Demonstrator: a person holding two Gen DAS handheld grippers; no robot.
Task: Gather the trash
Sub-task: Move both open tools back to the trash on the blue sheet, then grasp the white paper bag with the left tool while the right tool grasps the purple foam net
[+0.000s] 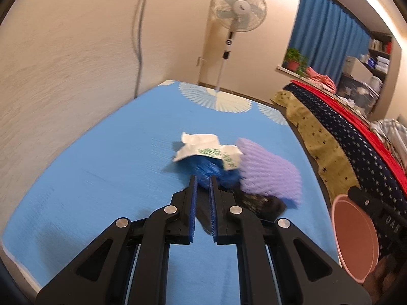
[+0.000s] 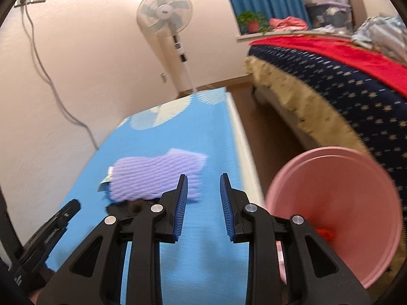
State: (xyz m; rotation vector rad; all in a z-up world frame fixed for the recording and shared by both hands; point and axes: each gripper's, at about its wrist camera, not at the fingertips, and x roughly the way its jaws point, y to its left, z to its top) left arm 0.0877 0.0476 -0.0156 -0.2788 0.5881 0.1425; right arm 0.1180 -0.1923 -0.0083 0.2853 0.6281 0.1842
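My left hand-held gripper [image 1: 203, 181] has its jaws drawn nearly together, a narrow slot left between the blue pads, and nothing is pinched there; a dark item lies under it on the tabletop. Its tips sit just short of the trash heap: a blue crumpled bag [image 1: 216, 174], a white wrapper [image 1: 203, 148] on top of it with green printing too blurred for me to read, a purple foam net [image 1: 267, 170] touching on the right, and a black scrap [image 1: 264, 204] beneath the net's near edge. All of it lies on the blue tabletop [image 1: 101, 167], which has white fan shapes at its far end.

My right hand-held gripper [image 2: 204, 178] stands with its jaws apart and empty, its left finger in front of the purple net's near edge. A pink bucket [image 2: 338, 203] tilts toward me to its right, something orange inside. The other gripper's body shows white lettering I cannot make out. Beyond stand a pedestal fan [image 2: 165, 12], its hub badge unreadable, and a bed [image 2: 330, 76].
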